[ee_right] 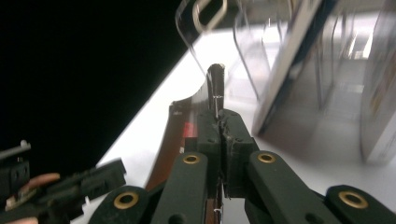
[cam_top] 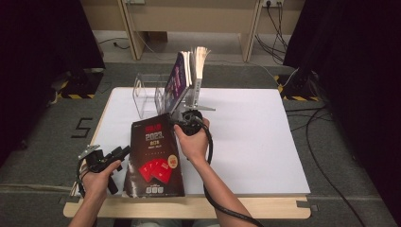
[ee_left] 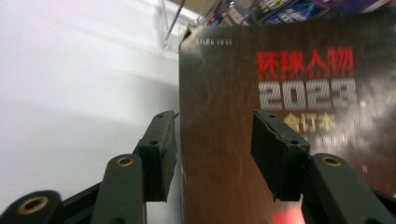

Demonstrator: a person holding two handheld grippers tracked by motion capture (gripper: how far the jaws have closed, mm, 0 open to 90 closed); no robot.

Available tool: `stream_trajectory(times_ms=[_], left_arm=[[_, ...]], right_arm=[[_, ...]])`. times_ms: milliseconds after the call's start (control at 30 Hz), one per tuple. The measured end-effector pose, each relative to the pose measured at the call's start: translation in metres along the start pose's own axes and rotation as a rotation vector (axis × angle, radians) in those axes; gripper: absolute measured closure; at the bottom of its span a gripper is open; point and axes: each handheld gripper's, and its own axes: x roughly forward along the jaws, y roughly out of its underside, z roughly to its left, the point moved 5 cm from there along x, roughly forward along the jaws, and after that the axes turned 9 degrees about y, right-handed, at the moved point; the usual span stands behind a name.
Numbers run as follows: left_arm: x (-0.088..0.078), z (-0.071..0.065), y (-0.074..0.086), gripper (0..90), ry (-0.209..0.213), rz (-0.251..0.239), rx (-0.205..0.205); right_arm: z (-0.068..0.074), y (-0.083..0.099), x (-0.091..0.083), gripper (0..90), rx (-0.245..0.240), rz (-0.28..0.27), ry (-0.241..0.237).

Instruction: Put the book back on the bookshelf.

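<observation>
Lifting the black 2023 magazine (cam_top: 155, 158) by its far corner, we keep the right gripper (cam_top: 188, 118) clamped there; its near end lies flat between the left gripper (ee_left: 212, 149)'s spread, untouching jaws. Ahead: one clear rack (cam_top: 147, 92), three or so upright books (cam_top: 189, 73)

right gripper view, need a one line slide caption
Right gripper shut on the edge of the dark magazine, with the clear acrylic rack ahead.

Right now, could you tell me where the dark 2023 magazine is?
In the high view, the dark magazine lies left of centre on the white table, below the clear rack, its top edge pinched by the right gripper.
</observation>
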Motion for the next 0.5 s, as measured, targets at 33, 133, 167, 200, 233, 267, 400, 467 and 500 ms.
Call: stream_trajectory(times_ms=[33,133,167,200,233,267,400,467,500], left_arm=[[0.0,-0.002,-0.001,49.3,0.003,-0.006,0.008],[-0.001,-0.009,-0.004,48.3,0.004,-0.013,0.055],[-0.001,-0.012,-0.005,47.6,0.005,-0.017,0.067],[-0.002,-0.013,-0.006,46.8,0.006,-0.02,0.079],[-0.002,-0.016,-0.008,46.0,0.007,-0.025,0.095],[-0.002,-0.018,-0.009,45.2,0.008,-0.028,0.104],[-0.004,-0.027,-0.013,41.0,0.017,-0.041,0.134],[-0.004,-0.032,-0.015,40.7,0.023,-0.047,0.147],[-0.004,-0.033,-0.016,40.4,0.025,-0.05,0.152]], right_arm=[[0.002,-0.004,-0.003,87.9,0.0,-0.022,0.0],[0.009,-0.015,-0.009,88.0,-0.02,-0.082,0.005],[0.011,-0.018,-0.01,87.9,-0.023,-0.099,0.009],[0.013,-0.021,-0.012,87.9,-0.027,-0.117,0.012],[0.014,-0.023,-0.012,87.9,-0.028,-0.13,0.014],[0.017,-0.027,-0.014,87.9,-0.032,-0.151,0.019],[0.027,-0.038,-0.019,88.0,-0.044,-0.23,0.027],[0.028,-0.04,-0.019,87.9,-0.044,-0.238,0.027],[0.03,-0.043,-0.02,87.9,-0.044,-0.248,0.024]])
